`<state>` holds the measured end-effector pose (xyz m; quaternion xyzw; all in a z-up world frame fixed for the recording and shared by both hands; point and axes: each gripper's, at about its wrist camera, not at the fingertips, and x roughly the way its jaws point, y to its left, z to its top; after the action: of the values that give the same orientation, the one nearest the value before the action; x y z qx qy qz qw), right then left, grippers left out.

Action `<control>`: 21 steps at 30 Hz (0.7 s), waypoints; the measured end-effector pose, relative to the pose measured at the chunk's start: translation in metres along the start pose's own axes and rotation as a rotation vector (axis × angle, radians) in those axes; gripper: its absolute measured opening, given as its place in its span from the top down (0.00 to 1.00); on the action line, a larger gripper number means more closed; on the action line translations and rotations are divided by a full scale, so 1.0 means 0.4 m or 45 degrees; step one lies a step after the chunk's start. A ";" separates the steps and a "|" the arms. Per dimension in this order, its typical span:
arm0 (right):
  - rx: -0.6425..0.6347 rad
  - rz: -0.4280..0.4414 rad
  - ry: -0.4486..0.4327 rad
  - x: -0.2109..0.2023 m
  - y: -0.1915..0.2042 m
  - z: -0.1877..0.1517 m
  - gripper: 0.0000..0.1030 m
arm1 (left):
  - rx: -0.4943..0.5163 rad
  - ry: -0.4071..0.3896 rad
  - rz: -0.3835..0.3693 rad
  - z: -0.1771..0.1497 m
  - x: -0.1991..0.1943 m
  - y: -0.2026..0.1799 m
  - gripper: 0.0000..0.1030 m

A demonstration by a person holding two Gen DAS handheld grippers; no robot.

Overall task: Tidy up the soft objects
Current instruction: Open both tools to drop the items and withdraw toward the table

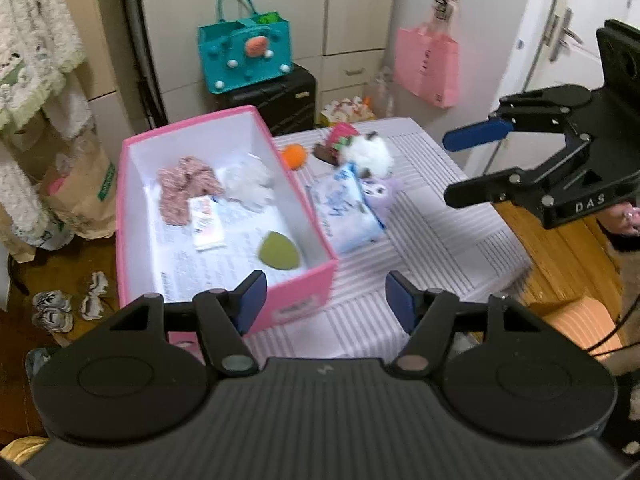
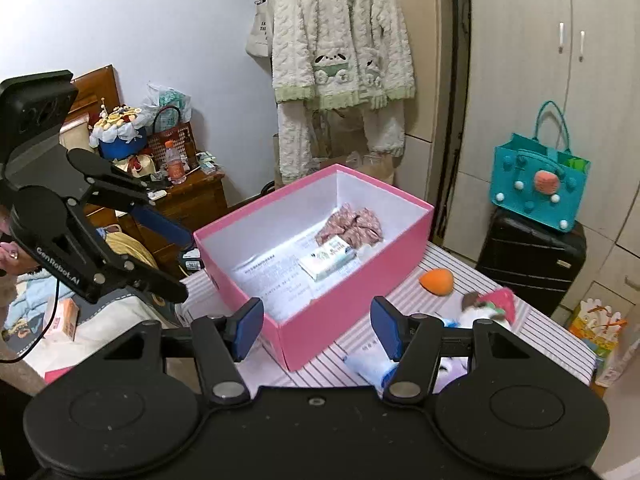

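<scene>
The pink box point(image 1: 224, 208) sits on the striped table point(image 1: 440, 216) and already holds 4 soft things: a pink floral cloth point(image 1: 182, 192) at its 10 o'clock corner, a white fluffy piece point(image 1: 248, 182) at 1 o'clock, a small tissue pack point(image 1: 208, 222) near the middle, and a green sponge point(image 1: 278, 254) at 5 o'clock. The sorting looks about half done. Left outside, at 3 o'clock of the box, are a blue-and-white wipes pack point(image 1: 352, 208) touching the box wall, a white plush point(image 1: 366, 152) beyond it, a purple plush point(image 1: 386, 194) partly under the pack, a pink-red plush piece point(image 1: 340, 136), and an orange sponge point(image 1: 294, 156) just beside the box's far corner. The left gripper point(image 1: 326, 304) hangs above the near box corner, pitched down, jaws moderately apart and empty. The right gripper point(image 2: 316, 326) points down at the box's near wall, jaws likewise parted, nothing between them. Neither touches any item.
</scene>
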<state>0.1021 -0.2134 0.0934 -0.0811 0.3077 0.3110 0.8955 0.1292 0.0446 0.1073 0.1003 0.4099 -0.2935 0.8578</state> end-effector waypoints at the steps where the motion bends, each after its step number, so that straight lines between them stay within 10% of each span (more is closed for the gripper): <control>1: 0.000 -0.004 -0.005 -0.011 0.000 -0.013 0.37 | 0.009 0.000 -0.007 -0.006 0.002 -0.016 0.37; 21: 0.011 -0.126 -0.032 0.033 -0.116 -0.285 0.37 | 0.013 -0.093 -0.131 -0.096 0.267 -0.184 0.37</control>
<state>0.0814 -0.2819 -0.0073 -0.0884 0.2935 0.2658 0.9140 0.1139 -0.0439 0.0062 0.0728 0.3815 -0.3429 0.8553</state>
